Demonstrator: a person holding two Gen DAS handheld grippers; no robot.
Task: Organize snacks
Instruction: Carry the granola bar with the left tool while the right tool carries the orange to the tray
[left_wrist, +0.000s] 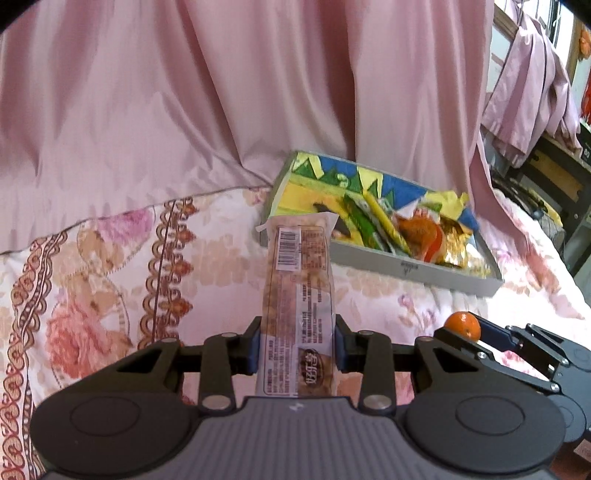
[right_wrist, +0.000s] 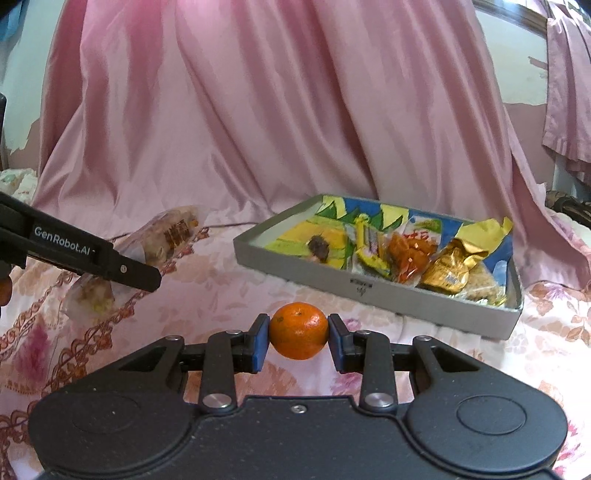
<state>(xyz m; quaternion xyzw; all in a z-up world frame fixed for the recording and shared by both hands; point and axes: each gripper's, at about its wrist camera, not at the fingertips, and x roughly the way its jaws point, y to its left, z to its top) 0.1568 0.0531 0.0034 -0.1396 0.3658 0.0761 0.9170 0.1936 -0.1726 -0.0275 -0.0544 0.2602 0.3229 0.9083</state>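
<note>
My left gripper (left_wrist: 297, 345) is shut on a long clear-wrapped snack bar (left_wrist: 298, 291) and holds it above the floral bedspread, pointing toward the grey tray (left_wrist: 406, 267). The bar also shows in the right wrist view (right_wrist: 162, 236), behind the left gripper's finger (right_wrist: 122, 269). My right gripper (right_wrist: 297, 341) is shut on a small orange (right_wrist: 298, 335), in front of the grey tray (right_wrist: 369, 291). The orange also shows in the left wrist view (left_wrist: 462, 325). The tray holds several snack packets (right_wrist: 413, 254), green, orange and gold.
The tray sits on a pink floral bedspread (right_wrist: 207, 299). A pink satin curtain (right_wrist: 258, 110) hangs right behind it. More pink cloth (left_wrist: 532, 88) and dark furniture (left_wrist: 554, 173) stand at the far right.
</note>
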